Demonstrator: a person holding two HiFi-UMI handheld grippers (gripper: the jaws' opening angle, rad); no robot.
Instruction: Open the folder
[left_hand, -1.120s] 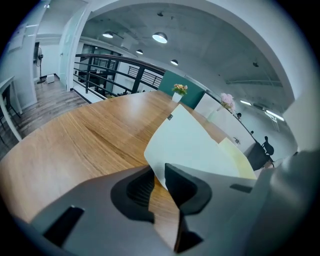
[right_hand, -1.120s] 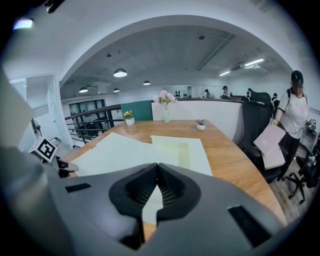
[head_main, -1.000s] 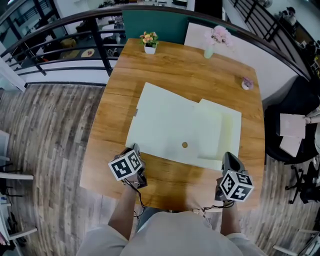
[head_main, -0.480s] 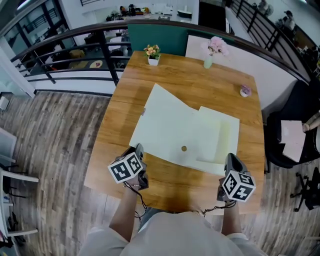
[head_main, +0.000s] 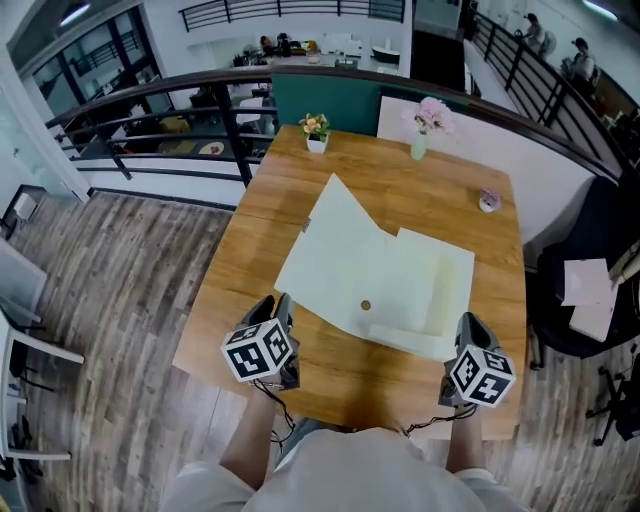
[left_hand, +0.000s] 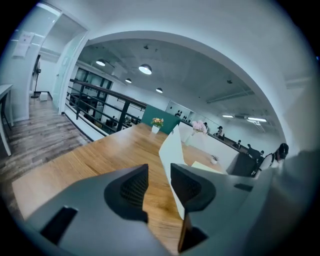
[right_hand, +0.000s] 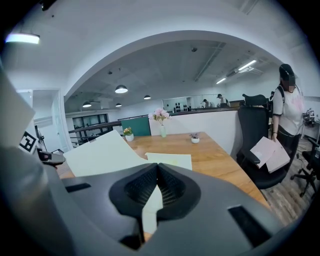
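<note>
A pale cream folder (head_main: 410, 285) lies on the wooden table (head_main: 260, 215). Its left cover (head_main: 335, 245) stands tilted up off the table, and in the left gripper view this cover (left_hand: 172, 150) rises as a thin upright sheet. My left gripper (head_main: 283, 308) is at the cover's near left corner. Its jaws are opening, with the cover's edge in the gap beside the right pad (left_hand: 187, 187) and not pressed. My right gripper (head_main: 466, 327) is at the folder's near right corner, jaws shut with the pale folder (right_hand: 150, 210) pinched between them.
A small potted flower (head_main: 316, 128), a vase of pink flowers (head_main: 428, 122) and a little purple object (head_main: 488, 200) stand along the table's far side. A railing runs behind. A black chair with papers (head_main: 585, 300) is right of the table, and a person (right_hand: 287, 107) stands there.
The left gripper has risen and the folder's left cover has come up off the table with it. The right gripper stays at the near right corner.
</note>
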